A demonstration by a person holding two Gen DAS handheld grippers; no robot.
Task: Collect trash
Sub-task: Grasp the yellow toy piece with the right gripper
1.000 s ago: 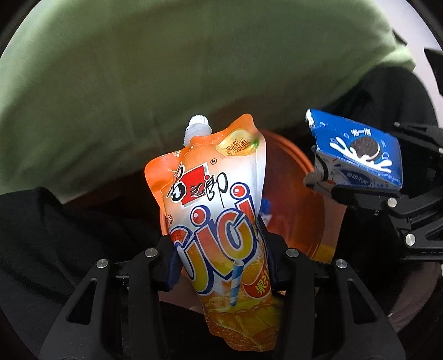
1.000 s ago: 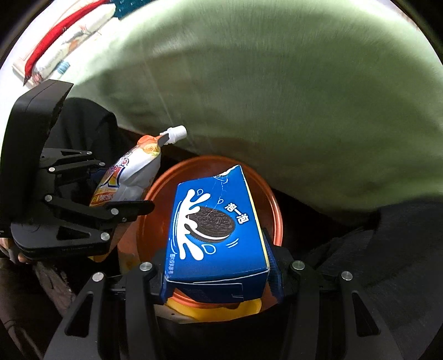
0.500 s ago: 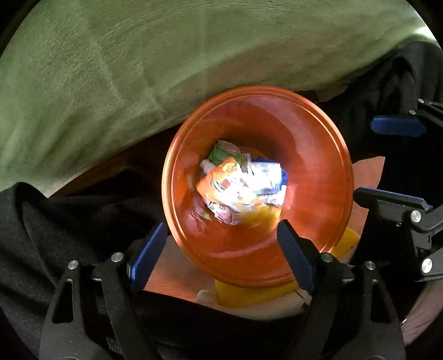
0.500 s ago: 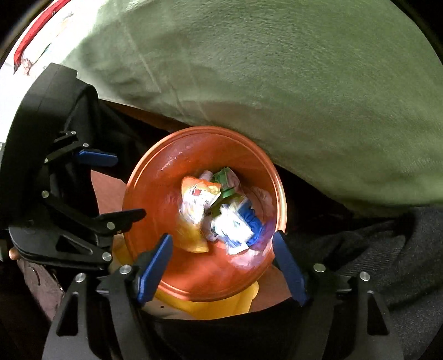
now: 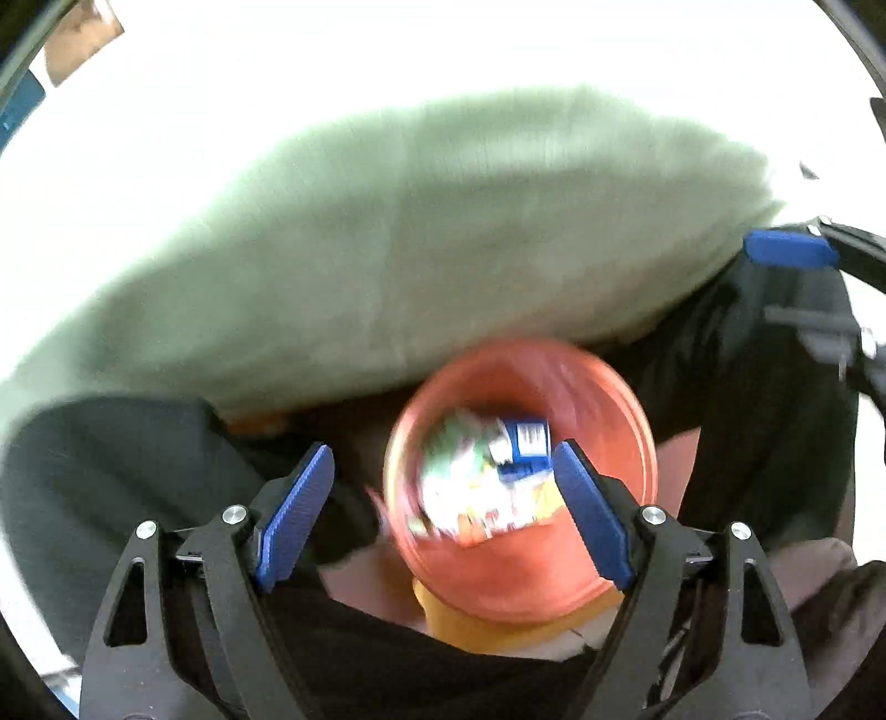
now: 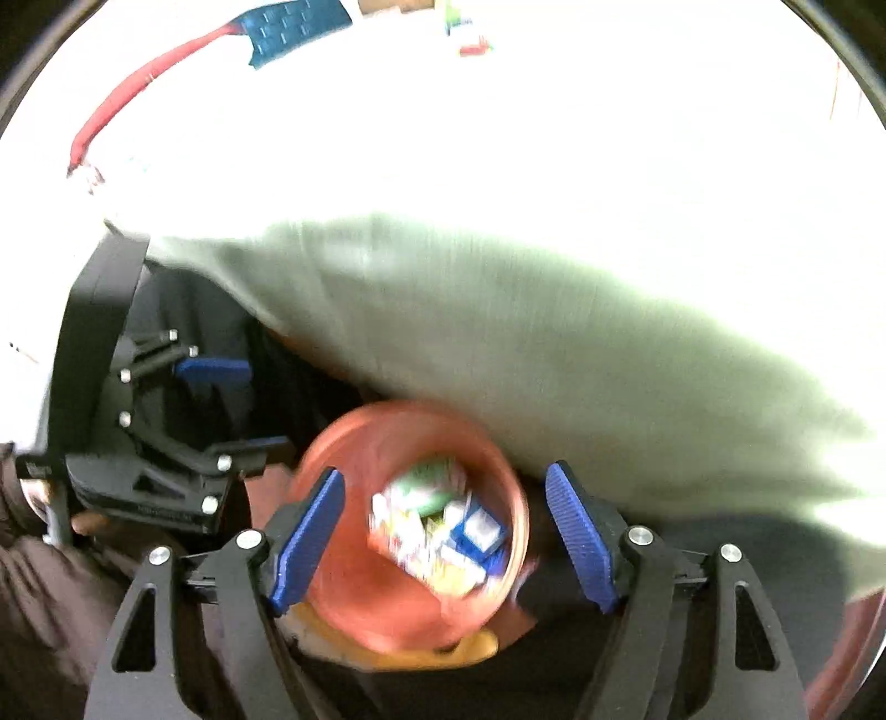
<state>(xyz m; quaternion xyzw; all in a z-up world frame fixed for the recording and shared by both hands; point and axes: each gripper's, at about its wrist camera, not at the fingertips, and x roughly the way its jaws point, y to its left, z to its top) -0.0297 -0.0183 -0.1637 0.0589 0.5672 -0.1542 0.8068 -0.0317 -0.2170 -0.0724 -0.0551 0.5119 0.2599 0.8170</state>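
Observation:
An orange round bin (image 5: 637, 443) sits below me, blurred, with several wrappers inside, among them a blue cookie box (image 5: 526, 443). It also shows in the right wrist view (image 6: 343, 587) with the box (image 6: 482, 531). My left gripper (image 5: 443, 498) is open and empty above the bin. My right gripper (image 6: 443, 526) is open and empty above it too. Each gripper shows in the other's view: the right one (image 5: 803, 288), the left one (image 6: 216, 404).
A green cloth (image 5: 443, 238) drapes over the table edge behind the bin; it also shows in the right wrist view (image 6: 554, 343). Dark clothing (image 5: 111, 471) surrounds the bin. On the bright table lie a red and blue packet (image 6: 266, 33) and small far items (image 6: 465, 33).
One second ago the left gripper held an orange juice pouch and the right a blue cookie box. Both were let go into the bin. Both grippers have since risen away, open.

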